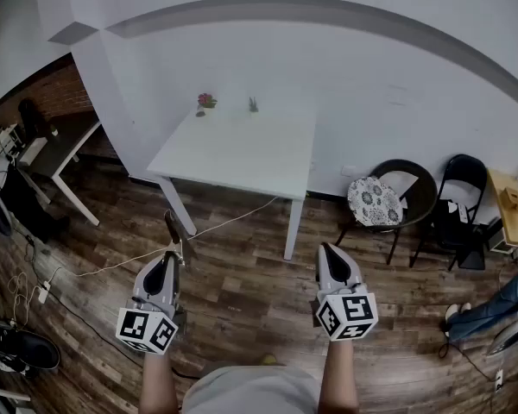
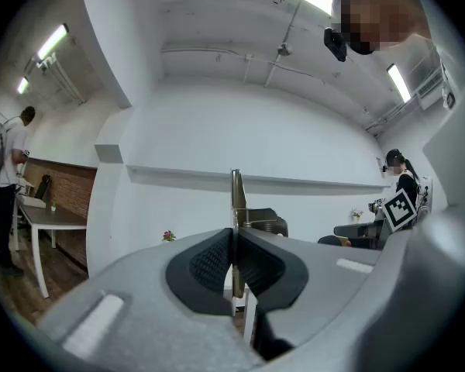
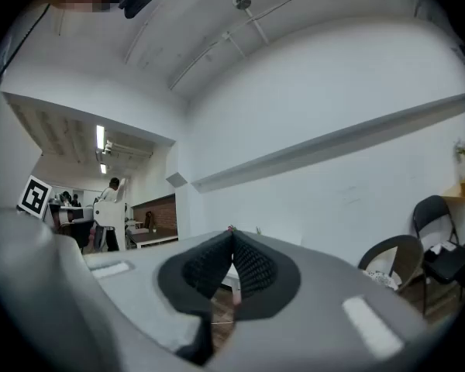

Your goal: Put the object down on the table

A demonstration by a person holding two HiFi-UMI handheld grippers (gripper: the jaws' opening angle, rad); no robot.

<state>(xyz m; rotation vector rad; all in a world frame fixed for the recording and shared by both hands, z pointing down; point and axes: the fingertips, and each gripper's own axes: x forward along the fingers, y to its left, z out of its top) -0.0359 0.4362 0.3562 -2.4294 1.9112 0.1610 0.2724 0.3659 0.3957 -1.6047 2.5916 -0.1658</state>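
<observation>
Closest in, both grippers were held out level in front of the person. The left gripper [image 1: 174, 261] was clamped shut on the object [image 1: 172, 229], a thin flat strip that looked like metal, though I couldn't tell exactly what it was. In the left gripper view the pads were pressed on either side of it, and the object [image 2: 236, 196] stood on edge and poked up and forward past the left gripper [image 2: 234, 240]. The right gripper [image 1: 330, 253] had its jaws together with nothing between them, which its own view confirmed [image 3: 232, 242]. It looked like it was just along for the ride.

Below the grippers was wooden floor [image 1: 242, 291], with a thin cable [image 1: 129, 261] trailing across it.

Further out was the white table [image 1: 242, 153], well apart from both grippers and a bit left of centre. It was bare apart from a small pink flower [image 1: 207, 101] and a little green plant [image 1: 253, 104] at the far edge by the wall. Two chairs [image 1: 388, 198] sat off to the right.

My read is that this was the carry step, with the object in hand and not yet at the table. The next move calls for walking up to the table, bringing the left gripper down over the bare top, and opening the jaws only once the strip is resting on it.
</observation>
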